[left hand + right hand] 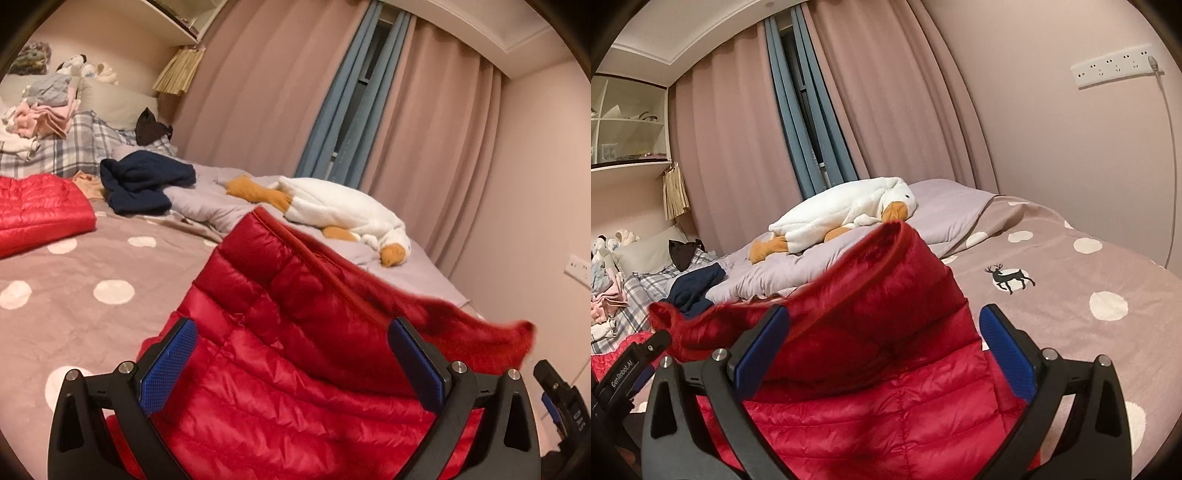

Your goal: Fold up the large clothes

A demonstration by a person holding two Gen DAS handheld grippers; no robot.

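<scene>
A red quilted down jacket (295, 332) lies across a polka-dot bed (74, 266), with one part raised between my two grippers. My left gripper (295, 354) is open, its blue pads wide apart with the jacket between them. My right gripper (882, 343) is also open, with the jacket's raised folded edge (897, 258) between its pads. Another part of the red jacket (40, 206) lies flat at the left of the left wrist view. The right gripper's body shows at the lower right of the left wrist view (561, 402).
A white plush goose (343, 210) lies on a grey blanket (945, 206) by the curtains. A navy garment (144, 184), a plaid pillow (74, 147) and a pile of folded clothes (40, 114) sit at the bed's head. A wall socket strip (1115, 70) hangs on the right.
</scene>
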